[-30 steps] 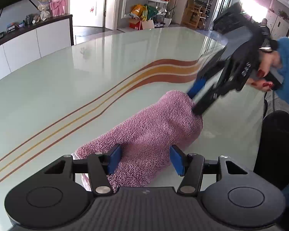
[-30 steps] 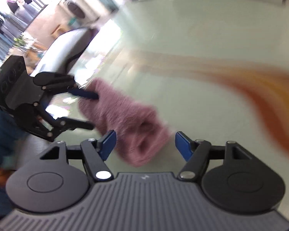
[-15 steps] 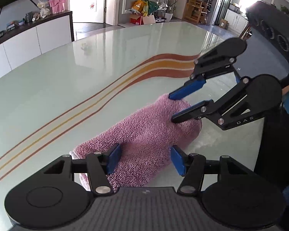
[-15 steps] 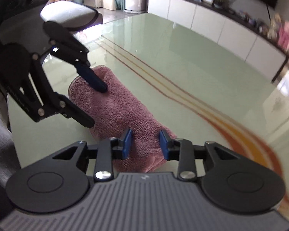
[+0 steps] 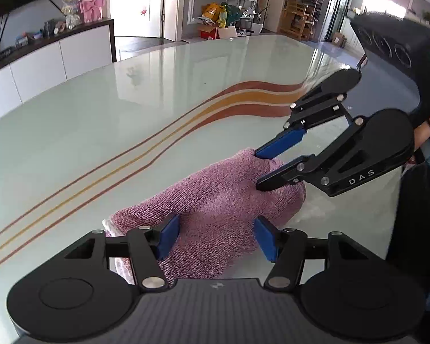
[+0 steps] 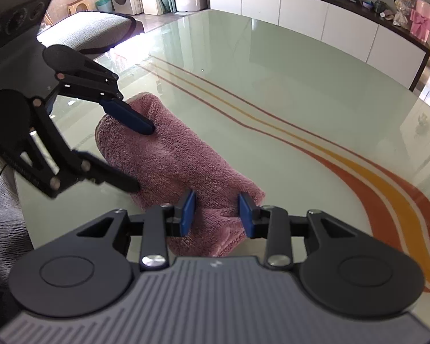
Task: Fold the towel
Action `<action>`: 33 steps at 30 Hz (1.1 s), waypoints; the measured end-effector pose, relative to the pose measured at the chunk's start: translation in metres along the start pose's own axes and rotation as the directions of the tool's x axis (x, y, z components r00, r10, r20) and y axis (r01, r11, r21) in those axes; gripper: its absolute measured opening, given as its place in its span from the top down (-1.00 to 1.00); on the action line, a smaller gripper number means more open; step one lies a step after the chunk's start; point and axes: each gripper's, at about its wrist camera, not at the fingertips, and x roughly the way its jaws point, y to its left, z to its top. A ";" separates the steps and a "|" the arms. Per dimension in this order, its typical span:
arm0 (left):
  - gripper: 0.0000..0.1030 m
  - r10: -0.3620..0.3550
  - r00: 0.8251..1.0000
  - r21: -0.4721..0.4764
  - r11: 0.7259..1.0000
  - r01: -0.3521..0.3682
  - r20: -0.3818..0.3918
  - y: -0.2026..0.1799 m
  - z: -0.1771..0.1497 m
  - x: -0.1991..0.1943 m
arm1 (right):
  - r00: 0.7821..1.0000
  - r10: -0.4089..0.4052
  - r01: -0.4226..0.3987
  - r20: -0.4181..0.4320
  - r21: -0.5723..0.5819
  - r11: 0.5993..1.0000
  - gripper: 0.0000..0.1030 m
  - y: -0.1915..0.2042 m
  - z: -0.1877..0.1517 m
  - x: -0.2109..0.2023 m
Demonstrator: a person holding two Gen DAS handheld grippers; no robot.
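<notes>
Nearest me, at the near edge of the tabletop (image 5: 106, 132), the left gripper (image 5: 215, 238) straddles one end of the pink towel (image 5: 209, 200). Its jaws are opening, wider than a second ago; the blue pads stand clear of the cloth on both sides, so I read this end as released. The towel lies as a long, narrow, bunched strip along that near edge, already doubled over lengthwise.

At the strip's other end, the right gripper (image 6: 216, 215) has come in from above over the last second and narrowed sharply. Its jaws are now easing apart slightly, with a fold of towel between them. In the right wrist view the pads appear to touch the cloth on both sides, which I take as a pinch on that end.

What this means: my judgement is that the grip is passing from left to right, setting up the next fold, end over end.

Pose: both grippers tilt steeply downward and face each other along the strip. A hand (image 5: 424, 132) shows behind the right gripper.

Beyond the towel, red and yellow stripes (image 5: 243, 100) curve across the tabletop.
</notes>
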 end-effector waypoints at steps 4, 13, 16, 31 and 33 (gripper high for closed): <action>-0.36 0.025 0.999 -0.041 0.999 -0.023 0.042 -0.008 0.001 -0.010 | 1.000 -0.009 0.009 -0.004 0.024 1.000 0.29 -0.001 -0.002 0.001; -0.34 0.194 0.974 -0.344 0.928 -0.144 0.117 -0.011 -0.011 -0.021 | 1.000 -0.025 0.024 0.011 0.060 0.998 0.27 0.004 -0.006 0.000; -0.34 0.236 0.968 -0.354 0.916 -0.191 0.088 -0.011 -0.006 -0.010 | 1.000 -0.022 0.021 0.016 0.073 0.997 0.26 0.004 -0.009 -0.002; -0.43 0.260 0.966 -0.375 0.896 -0.236 0.012 -0.003 -0.003 0.003 | 0.999 -0.036 0.033 0.031 0.068 0.997 0.25 0.009 -0.013 -0.001; -0.46 0.265 0.964 -0.371 0.897 -0.242 0.012 -0.004 -0.003 0.003 | 0.998 -0.046 0.043 0.038 0.069 0.997 0.25 0.011 -0.015 -0.001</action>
